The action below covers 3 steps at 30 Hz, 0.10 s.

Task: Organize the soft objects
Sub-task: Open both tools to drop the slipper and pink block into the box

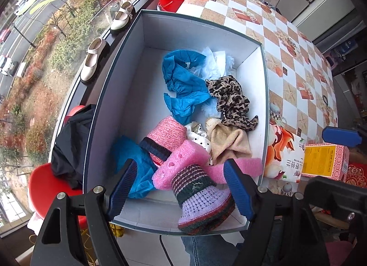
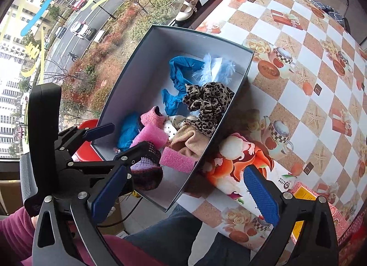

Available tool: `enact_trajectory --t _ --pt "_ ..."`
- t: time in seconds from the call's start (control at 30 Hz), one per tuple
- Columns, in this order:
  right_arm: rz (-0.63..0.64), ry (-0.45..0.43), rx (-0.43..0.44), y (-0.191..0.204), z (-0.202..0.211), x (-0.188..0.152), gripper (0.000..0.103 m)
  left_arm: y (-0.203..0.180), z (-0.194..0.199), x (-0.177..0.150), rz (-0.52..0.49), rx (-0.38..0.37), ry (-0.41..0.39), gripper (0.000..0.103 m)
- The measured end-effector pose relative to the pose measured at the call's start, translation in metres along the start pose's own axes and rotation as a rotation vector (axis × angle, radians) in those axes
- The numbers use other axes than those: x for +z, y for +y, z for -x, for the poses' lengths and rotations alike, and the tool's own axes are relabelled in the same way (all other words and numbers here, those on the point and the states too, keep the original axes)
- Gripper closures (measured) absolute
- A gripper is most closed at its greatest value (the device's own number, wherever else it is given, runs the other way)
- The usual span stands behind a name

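Your left gripper (image 1: 181, 188) is released above the knitted bootie (image 1: 201, 199) at the box's (image 1: 119, 96) near wall. Your right gripper (image 2: 185, 192) hangs released over the bench (image 2: 298, 82); pink foam (image 1: 183, 162) crowds the bootie.

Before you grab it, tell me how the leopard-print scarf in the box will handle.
The leopard-print scarf lies crumpled in loose folds, so it will probably hang floppy and trail. It looks thin, likely light. It overlaps the beige cloth, so lifting may drag that.

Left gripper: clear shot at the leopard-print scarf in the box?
Probably yes. The leopard-print scarf lies on top by the box's right wall, uncovered; the left gripper is open above the striped knit bootie.
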State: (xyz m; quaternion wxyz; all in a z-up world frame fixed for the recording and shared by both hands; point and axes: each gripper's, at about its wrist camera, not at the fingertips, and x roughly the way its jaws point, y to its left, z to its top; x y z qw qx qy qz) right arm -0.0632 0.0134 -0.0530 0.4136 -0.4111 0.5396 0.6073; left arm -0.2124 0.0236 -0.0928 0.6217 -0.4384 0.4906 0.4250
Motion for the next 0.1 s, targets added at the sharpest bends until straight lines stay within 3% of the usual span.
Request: enact_trajectory --t 0.1 --pt "-0.004 -0.012 -0.001 -0.001 0.0027 0.001 0.001 -0.0006 0.0074 -0.001 -0.003 -0.03 -0.046 0.022"
